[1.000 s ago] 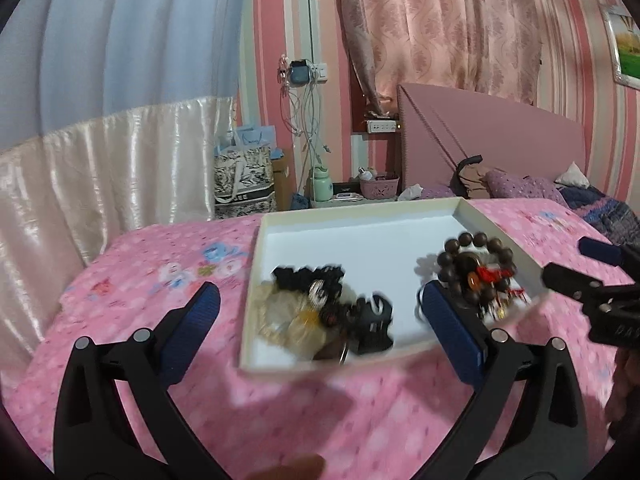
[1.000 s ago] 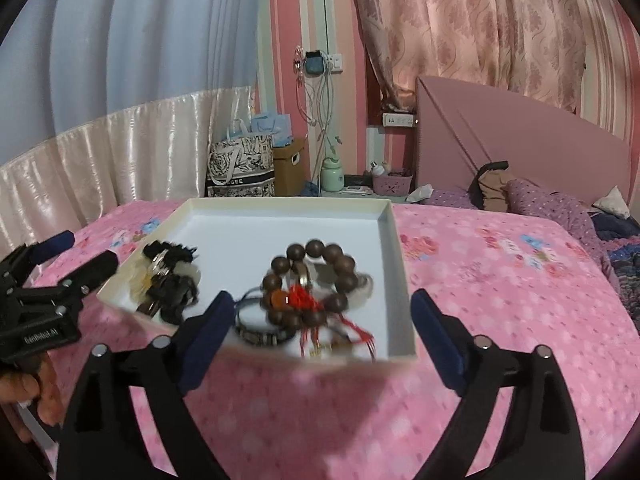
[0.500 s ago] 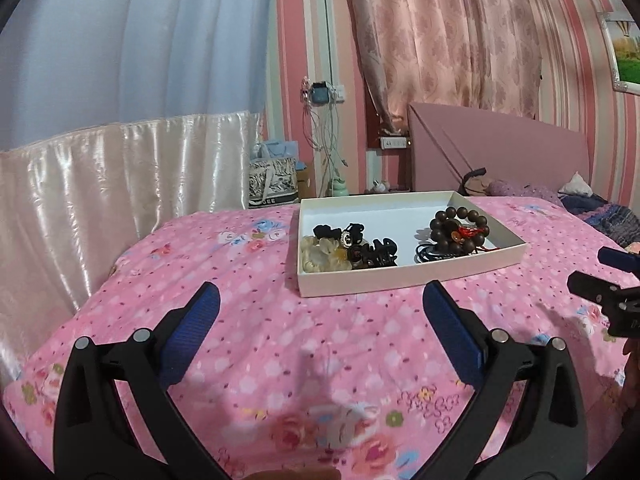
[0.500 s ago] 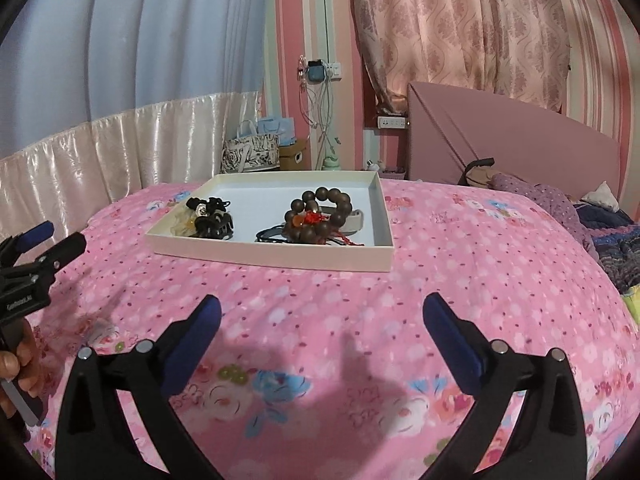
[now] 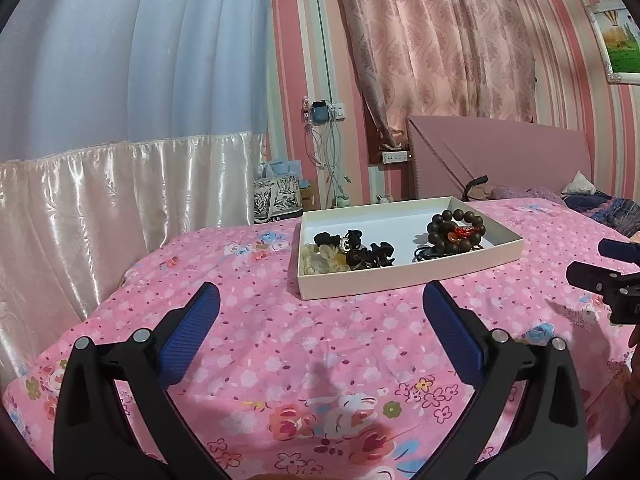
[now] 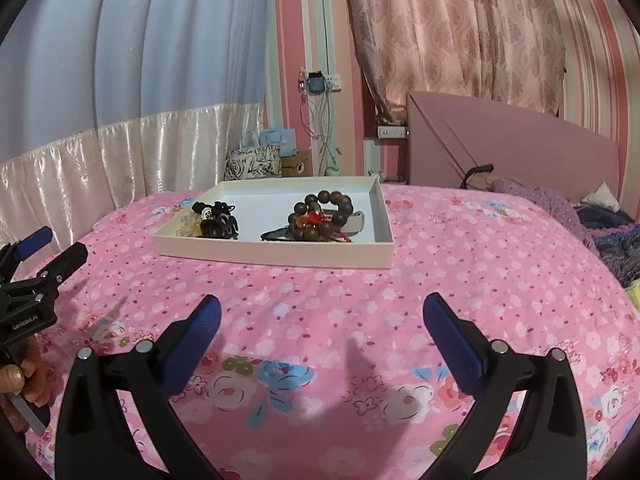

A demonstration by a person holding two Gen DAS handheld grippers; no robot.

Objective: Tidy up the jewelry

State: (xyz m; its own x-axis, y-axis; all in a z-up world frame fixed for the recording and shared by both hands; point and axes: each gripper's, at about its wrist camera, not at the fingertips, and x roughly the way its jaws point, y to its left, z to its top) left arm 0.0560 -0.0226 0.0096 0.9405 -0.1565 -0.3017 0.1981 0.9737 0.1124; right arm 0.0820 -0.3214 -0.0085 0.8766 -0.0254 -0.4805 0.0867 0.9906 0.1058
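Observation:
A shallow white tray (image 5: 408, 278) (image 6: 276, 254) lies on a pink floral bedspread. Inside it are a brown bead bracelet with a red knot (image 5: 456, 231) (image 6: 322, 216), black hair clips (image 5: 362, 250) (image 6: 218, 220), pale cream pieces (image 5: 322, 258) and a dark cord (image 6: 276, 235). My left gripper (image 5: 320, 308) hangs open above the bedspread, well short of the tray, with nothing between its blue pads (image 5: 188, 332). My right gripper (image 6: 320, 320) is open too, back from the tray's near wall and holding nothing. Each gripper shows at the edge of the other's view.
The bedspread (image 6: 460, 280) spreads wide around the tray. A pink headboard (image 6: 512, 152) and bedding pile (image 6: 560, 208) lie at the right. Behind the bed stand a patterned bag (image 6: 252, 164), a satin curtain (image 5: 100, 200) and hanging cables (image 5: 326, 160). A hand (image 6: 16, 384) holds the left gripper.
Both grippers have pulled back from the tray, which now sits much farther off and smaller in both views. The jewelry stays in the tray. Little has moved in the last half second.

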